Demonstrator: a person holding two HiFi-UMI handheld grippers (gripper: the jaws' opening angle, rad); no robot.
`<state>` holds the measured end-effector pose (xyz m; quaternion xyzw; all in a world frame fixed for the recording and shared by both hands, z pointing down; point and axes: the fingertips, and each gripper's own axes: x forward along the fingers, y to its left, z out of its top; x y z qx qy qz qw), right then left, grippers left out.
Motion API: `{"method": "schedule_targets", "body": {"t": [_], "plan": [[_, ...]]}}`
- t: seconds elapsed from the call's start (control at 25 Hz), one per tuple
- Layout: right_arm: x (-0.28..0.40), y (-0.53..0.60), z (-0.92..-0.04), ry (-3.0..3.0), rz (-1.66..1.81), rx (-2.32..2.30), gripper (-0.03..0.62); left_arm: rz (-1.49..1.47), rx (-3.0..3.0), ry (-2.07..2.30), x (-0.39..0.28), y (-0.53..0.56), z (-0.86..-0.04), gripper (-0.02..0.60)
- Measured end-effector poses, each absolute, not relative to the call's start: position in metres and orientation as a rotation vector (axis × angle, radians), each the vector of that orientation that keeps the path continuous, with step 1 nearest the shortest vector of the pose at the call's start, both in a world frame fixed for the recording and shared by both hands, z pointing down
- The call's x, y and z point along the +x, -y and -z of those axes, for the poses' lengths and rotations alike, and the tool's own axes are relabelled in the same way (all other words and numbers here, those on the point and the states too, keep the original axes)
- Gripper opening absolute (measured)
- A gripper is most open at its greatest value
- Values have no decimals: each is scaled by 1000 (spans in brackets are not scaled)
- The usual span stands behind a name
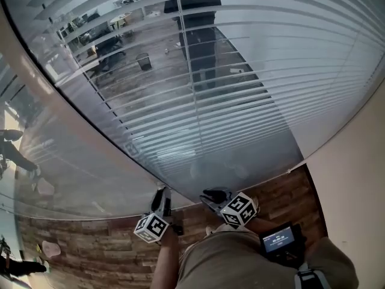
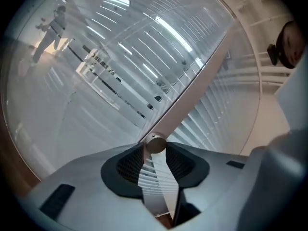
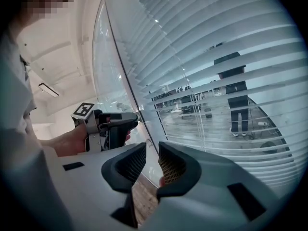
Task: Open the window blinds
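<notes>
Before a glass wall hangs one white horizontal-slat window blind point(image 1: 240, 101), directly ahead of the two hand-held grippers; its slats are tilted part-way, and strips of the room beyond show between them. The left gripper point(image 2: 155, 148) has its two dark ribbed jaws set against either side of one pale cylindrical knob point(image 2: 155, 142) at their tips. This looks like the lower end of the blind's tilt wand, but its shaft cannot be traced in any view. The right gripper point(image 3: 152, 148) carries nothing; its two jaws stand a narrow gap apart, with only the brown wood-pattern floor point(image 1: 90, 239) visible through them. One beige upright frame post point(image 2: 192, 93) divides the glazing. Beyond the glass stand one person in dark clothes point(image 1: 198, 35), banded by the slats and cut off at the top edge, and one black bin point(image 1: 143, 61). Further figures at the left are too faint to count.
</notes>
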<state>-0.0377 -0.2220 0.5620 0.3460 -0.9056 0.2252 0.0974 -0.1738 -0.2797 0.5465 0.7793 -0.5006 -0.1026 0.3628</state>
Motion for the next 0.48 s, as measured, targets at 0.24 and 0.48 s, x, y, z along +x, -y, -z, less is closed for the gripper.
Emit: {"method": "schedule_targets", "body": {"t": [0.24,0.48], "plan": [[-36,224,-561,2681,-667,1030,87,159,2072,1367,-172,283,-543,138],[-39,222,-564,2678,-672,1021,87,-265,2271,1600,-170,285,-543,137]]}}
